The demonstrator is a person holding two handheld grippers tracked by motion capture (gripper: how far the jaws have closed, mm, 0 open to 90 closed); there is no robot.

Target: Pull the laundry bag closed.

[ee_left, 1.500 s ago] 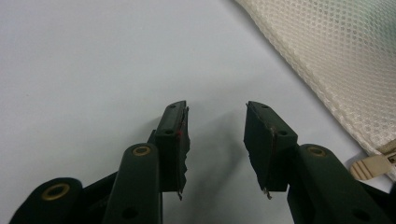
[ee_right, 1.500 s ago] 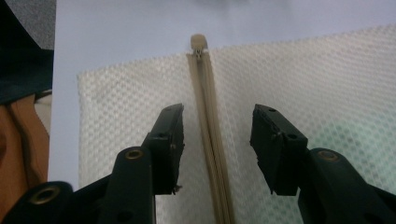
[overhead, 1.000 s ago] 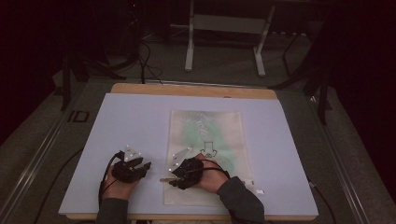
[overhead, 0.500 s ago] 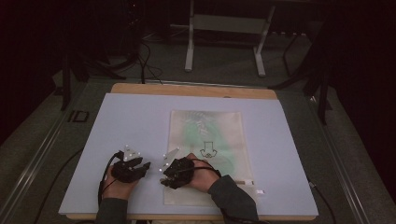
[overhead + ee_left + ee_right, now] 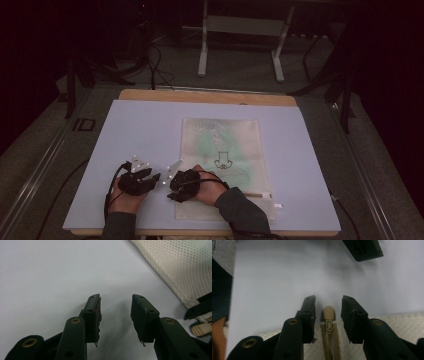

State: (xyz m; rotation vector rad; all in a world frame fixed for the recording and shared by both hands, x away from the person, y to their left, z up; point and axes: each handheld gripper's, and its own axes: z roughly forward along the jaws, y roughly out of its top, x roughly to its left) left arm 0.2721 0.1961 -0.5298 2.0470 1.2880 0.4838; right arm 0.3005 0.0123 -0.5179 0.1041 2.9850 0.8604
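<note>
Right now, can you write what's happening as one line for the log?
right claw: closing around zipper pull, not pinching yet | left claw: open, holding nothing | mesh bag: flat on table

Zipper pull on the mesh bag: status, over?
Right gripper open, jaws just closing in, straddling the beige plastic zipper pull, pads not touching. Left gripper open, empty, beside the cream mesh bag. Nothing in the way.

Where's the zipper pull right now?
In the right gripper view the zipper pull lies between the right gripper's open jaws, at the mesh bag's edge.
</note>
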